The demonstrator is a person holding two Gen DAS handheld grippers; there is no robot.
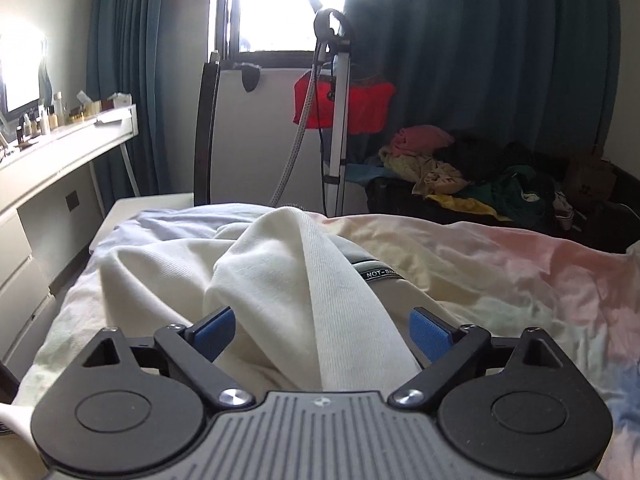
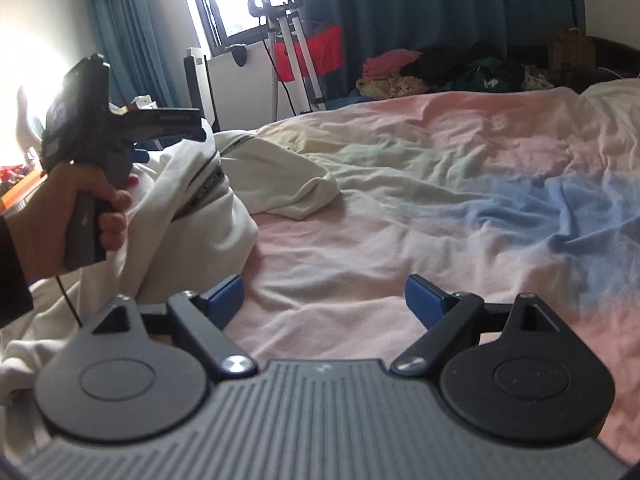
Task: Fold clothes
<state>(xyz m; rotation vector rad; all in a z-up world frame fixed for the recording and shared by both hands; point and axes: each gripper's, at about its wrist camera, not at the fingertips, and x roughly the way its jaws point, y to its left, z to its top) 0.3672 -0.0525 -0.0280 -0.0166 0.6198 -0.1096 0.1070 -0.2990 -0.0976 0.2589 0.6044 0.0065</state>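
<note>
A cream garment (image 1: 280,280) with a dark lettered band (image 1: 380,272) lies bunched on the pastel bedsheet (image 1: 520,272). My left gripper (image 1: 322,334) is low over it, jaws wide apart, and a thick fold of the cream cloth lies between the blue pads (image 1: 214,332); I see no squeeze on it. In the right wrist view the same garment (image 2: 272,176) is heaped at the left, where a hand (image 2: 80,208) holds the left gripper above it. My right gripper (image 2: 324,300) stands open over bare pink sheet (image 2: 400,240), just right of the garment's edge.
A pile of mixed clothes (image 1: 460,168) lies on a dark surface beyond the bed at the right. A garment steamer stand (image 1: 336,120) with a red garment (image 1: 360,104) is by the window. A white desk (image 1: 60,148) with bottles runs along the left wall.
</note>
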